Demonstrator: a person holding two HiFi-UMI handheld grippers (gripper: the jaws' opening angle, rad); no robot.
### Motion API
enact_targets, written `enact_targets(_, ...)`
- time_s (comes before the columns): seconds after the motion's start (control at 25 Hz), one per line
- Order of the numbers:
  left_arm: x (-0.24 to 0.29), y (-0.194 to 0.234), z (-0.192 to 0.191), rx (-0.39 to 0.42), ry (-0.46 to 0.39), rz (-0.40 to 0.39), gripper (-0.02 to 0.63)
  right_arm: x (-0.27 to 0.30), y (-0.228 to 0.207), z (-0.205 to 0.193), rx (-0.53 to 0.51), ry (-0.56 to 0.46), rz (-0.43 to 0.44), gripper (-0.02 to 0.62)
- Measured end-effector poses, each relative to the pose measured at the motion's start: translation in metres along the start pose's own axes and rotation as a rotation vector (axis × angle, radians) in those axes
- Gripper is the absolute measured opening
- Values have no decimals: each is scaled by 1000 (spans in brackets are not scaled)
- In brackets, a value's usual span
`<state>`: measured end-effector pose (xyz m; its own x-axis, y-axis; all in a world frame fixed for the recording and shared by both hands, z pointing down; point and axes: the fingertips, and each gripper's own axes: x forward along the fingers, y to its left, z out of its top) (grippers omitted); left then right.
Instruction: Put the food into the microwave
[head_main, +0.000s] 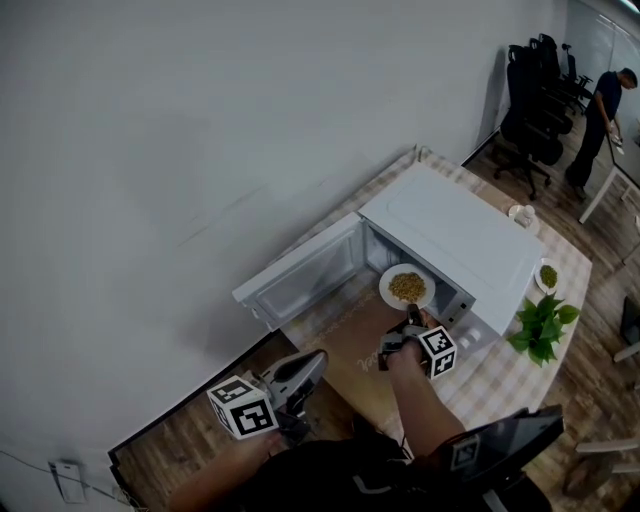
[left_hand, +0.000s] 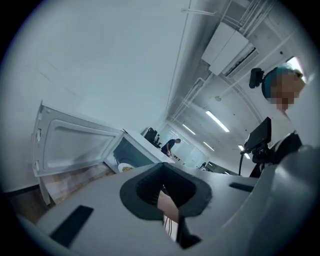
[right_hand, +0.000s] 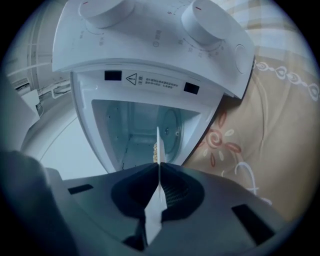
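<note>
Head camera looks steeply down; cameras on the left gripper (head_main: 315, 360) and right gripper (head_main: 412, 318) face the microwave (head_main: 470, 240) ahead (right nearer), which all views share.

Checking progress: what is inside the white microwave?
Only a round turntable on its floor. The white plate of yellowish food, pinched in the right tongs, is at the mouth, its edge hiding a strip of the interior.

A white plate (head_main: 385, 290) of tan food (head_main: 407, 286) hangs at the open white microwave's (head_main: 465, 235) mouth.
</note>
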<state>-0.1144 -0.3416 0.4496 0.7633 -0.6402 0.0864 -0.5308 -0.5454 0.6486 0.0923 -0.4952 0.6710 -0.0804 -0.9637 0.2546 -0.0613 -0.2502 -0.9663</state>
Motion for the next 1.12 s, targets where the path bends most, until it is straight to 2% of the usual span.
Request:
enact_targets(0.12, 2, -3, 0, 1, 6, -9, 8, 8, -8, 3, 18, -33, -16, 16)
enact_targets(0.84, -5, 12, 12, 16, -29, 55, 8, 51, -28, 16, 116, -200, -60, 14)
enact_targets(1.12, -5, 13, 12, 6, -25, 47, 8, 64, -35, 23, 92, -235, -112, 15)
